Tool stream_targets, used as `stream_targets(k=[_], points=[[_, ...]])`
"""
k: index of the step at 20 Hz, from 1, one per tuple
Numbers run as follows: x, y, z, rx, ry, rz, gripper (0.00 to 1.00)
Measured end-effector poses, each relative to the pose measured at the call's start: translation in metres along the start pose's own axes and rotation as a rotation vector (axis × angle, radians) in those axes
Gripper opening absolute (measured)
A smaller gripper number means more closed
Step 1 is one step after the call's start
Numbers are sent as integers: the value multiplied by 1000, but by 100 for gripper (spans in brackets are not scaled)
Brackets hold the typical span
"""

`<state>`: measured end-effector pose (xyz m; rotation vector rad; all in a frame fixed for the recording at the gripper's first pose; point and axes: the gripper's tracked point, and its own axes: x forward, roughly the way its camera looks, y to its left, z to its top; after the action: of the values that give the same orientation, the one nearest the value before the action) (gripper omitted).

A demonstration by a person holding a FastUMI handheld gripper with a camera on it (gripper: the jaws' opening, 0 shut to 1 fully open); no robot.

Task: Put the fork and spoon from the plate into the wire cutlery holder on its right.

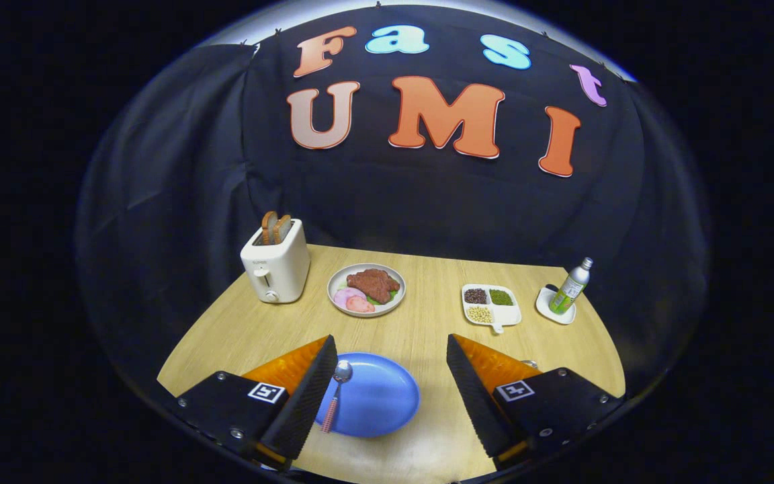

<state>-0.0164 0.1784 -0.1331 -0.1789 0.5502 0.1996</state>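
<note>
A spoon point(335, 393) lies on the left part of a blue plate point(377, 396), its bowl pointing away and its patterned handle reaching toward the plate's near rim, just beside the left finger. The plate sits on the wooden tabletop point(420, 329) between the fingers of the hand-held gripper point(392, 353), which stand wide apart with nothing held. Beyond them, a white toaster point(275, 267) with two slices of toast stands at the left, a plate of meat point(366, 289) beside it, then a white divided dish point(490, 305) of beans and grains, and a bottle point(570, 287) on a small white saucer point(554, 306).
</note>
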Motion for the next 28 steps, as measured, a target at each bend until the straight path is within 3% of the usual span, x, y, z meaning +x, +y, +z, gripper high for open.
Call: stream_targets(k=[5, 18, 24, 28], points=[[15, 33, -32, 99, -53, 1, 98], [58, 60, -145, 14, 89, -24, 98], [72, 69, -180, 16, 187, 8, 76], [76, 72, -193, 31, 231, 25, 53]])
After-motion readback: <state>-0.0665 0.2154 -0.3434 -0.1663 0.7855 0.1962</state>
